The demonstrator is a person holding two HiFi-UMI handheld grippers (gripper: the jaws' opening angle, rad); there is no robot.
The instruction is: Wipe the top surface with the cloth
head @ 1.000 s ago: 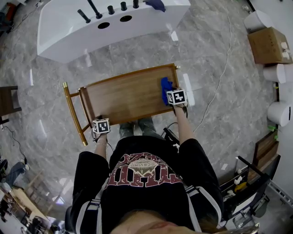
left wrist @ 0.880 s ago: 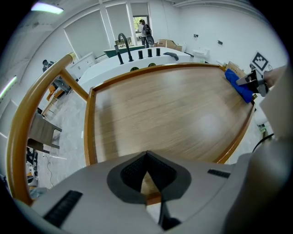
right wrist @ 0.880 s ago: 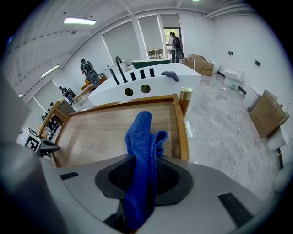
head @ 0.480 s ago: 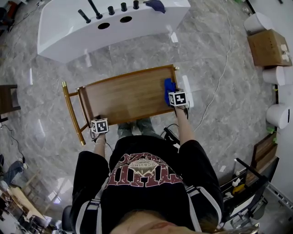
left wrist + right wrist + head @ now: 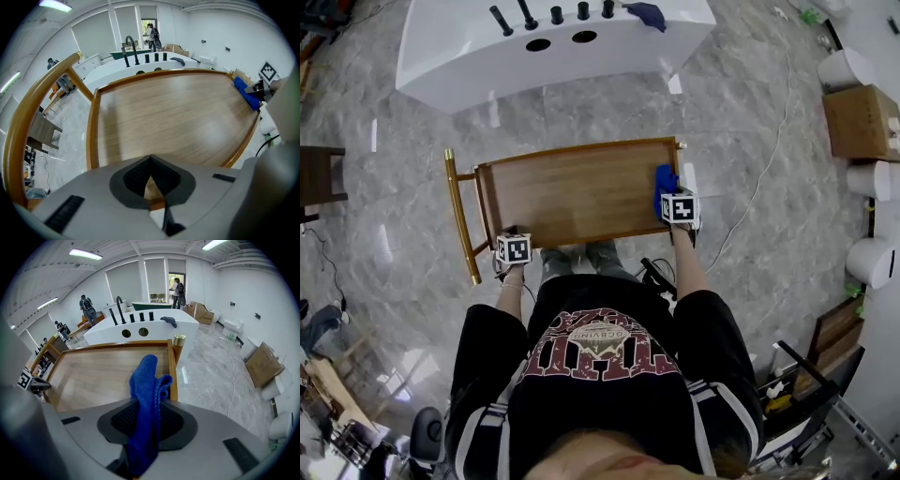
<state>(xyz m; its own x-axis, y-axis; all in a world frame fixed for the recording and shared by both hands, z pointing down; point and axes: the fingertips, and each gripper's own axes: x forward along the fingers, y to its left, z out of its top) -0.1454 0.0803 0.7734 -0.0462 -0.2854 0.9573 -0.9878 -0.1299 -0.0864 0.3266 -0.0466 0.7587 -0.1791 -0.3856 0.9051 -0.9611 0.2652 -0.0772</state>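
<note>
A rectangular wooden surface (image 5: 572,192) with a raised rim stands on a grey marbled floor (image 5: 750,141). A brass-coloured handle (image 5: 460,217) runs along its left end. Most of the wood is bare. At the right end, just inside the rim, sits a bunched blue cloth (image 5: 664,184)

White bathtub (image 5: 469,70), cardboard box (image 5: 861,122)

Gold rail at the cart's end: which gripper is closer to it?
Left. The left gripper sits at the tray's near corner, beside the gold rail. The right gripper, holding the cloth, is at the opposite end.
</note>
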